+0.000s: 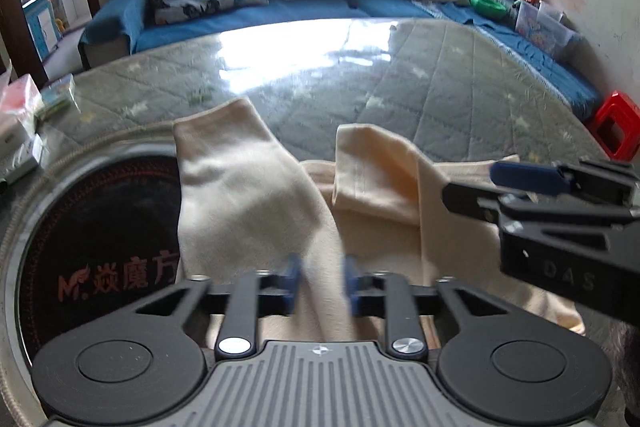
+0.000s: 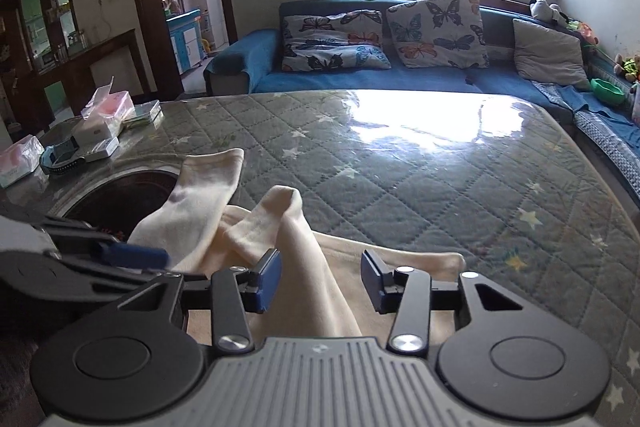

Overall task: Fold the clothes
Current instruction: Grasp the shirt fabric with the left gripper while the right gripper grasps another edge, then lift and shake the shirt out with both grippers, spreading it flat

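Bench: quilted star cover [image 2: 420, 187], blue sofa [image 2: 400, 79] behind
Garment: cream [image 1: 256, 195], rumpled
Left tongs [image 1: 320, 285]: apart
Right tongs [image 2: 320, 279]: apart

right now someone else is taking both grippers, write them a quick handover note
Left gripper: jaws partly open astride a ridge of the cream garment, not clamped.
Right gripper: open, fabric running between the fingers, nothing gripped.
Garment: lies rumpled at the near edge of the quilted table, its two tube ends pointing away, the left one draped over the round cooktop.
Done: no clean fold visible yet.
Left: grip, flatten the garment, then fold it.
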A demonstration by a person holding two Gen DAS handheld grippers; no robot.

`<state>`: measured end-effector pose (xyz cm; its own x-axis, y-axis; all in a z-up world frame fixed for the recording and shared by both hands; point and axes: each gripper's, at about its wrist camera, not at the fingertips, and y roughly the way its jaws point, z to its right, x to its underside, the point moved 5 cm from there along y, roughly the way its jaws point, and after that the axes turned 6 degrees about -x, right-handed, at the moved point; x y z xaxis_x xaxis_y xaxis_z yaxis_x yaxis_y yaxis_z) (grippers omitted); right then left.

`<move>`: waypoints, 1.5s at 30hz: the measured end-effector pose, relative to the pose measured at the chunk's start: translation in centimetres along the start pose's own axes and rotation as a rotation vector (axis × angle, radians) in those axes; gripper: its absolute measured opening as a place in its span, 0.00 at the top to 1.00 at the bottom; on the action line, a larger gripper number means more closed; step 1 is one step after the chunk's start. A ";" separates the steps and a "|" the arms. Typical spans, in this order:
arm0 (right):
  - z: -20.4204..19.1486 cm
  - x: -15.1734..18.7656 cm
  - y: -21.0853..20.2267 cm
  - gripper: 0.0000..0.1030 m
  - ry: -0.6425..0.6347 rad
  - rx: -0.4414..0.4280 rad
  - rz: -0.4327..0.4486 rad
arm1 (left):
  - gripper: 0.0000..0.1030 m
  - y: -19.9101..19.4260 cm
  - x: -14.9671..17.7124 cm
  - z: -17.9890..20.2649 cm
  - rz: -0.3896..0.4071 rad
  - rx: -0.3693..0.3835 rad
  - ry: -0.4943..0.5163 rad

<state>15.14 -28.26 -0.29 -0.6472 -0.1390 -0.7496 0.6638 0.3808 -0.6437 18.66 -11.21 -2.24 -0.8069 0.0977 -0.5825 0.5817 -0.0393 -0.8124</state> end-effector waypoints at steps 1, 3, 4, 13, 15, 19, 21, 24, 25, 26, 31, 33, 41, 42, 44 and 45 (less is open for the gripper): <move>-0.1 -0.1 0.3 0.57 -0.002 -0.004 -0.002 | 0.88 -0.1 0.1 -0.2 0.002 0.000 -0.003; -0.6 -0.3 1.2 0.59 -0.020 -0.013 -0.008 | 0.92 -0.4 0.3 -0.9 0.010 0.004 -0.021; -0.9 -0.4 1.7 0.60 -0.030 -0.017 -0.011 | 0.94 -0.6 0.4 -1.2 0.016 0.009 -0.031; -0.6 0.3 2.9 0.94 -0.022 0.023 -0.012 | 0.96 -4.6 1.8 -4.8 0.087 0.005 -0.120; -0.1 0.2 1.2 0.95 -0.024 0.048 0.023 | 0.96 -5.6 2.4 -5.8 0.098 0.005 -0.142; 1.3 0.5 -2.3 0.95 -0.009 0.098 0.078 | 0.96 -7.5 4.2 -7.8 0.110 -0.003 -0.176; 2.4 1.0 -4.2 0.95 0.012 0.134 0.099 | 0.96 -8.4 5.3 -8.8 0.110 -0.007 -0.191; 4.1 1.9 -7.1 0.95 0.044 0.191 0.129 | 0.97 -9.4 7.0 -10.1 0.103 -0.004 -0.216; 4.6 2.2 -7.8 0.95 0.052 0.208 0.135 | 0.97 -9.8 7.6 -10.5 0.100 -0.004 -0.223; 5.0 2.6 -8.4 0.95 0.059 0.224 0.140 | 0.98 -10.1 8.2 -10.8 0.098 -0.004 -0.229; 8.1 6.1 -12.7 0.95 0.141 0.326 0.140 | 1.00 -11.8 10.9 -12.4 0.089 -0.012 -0.239; 9.0 7.6 -13.9 0.95 0.162 0.360 0.126 | 1.00 -12.2 11.9 -12.7 0.084 -0.015 -0.227; 11.4 12.1 -15.9 0.93 0.249 0.447 0.034 | 0.96 -11.8 10.7 -11.6 0.111 0.003 -0.201; 11.5 12.3 -16.0 0.92 0.256 0.457 0.027 | 0.96 -11.7 10.2 -11.1 0.125 0.006 -0.188; 11.7 12.4 -16.4 0.89 0.263 0.473 0.030 | 0.88 -11.5 9.0 -10.0 0.162 -0.002 -0.153; 11.9 12.3 -16.6 0.87 0.262 0.485 0.034 | 0.83 -11.3 8.4 -9.3 0.177 -0.007 -0.132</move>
<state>0.61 -47.13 -0.71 -0.6526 0.1221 -0.7478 0.7426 -0.0928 -0.6633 6.28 -0.66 2.26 -0.6986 -0.0414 -0.7143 0.7155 -0.0373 -0.6976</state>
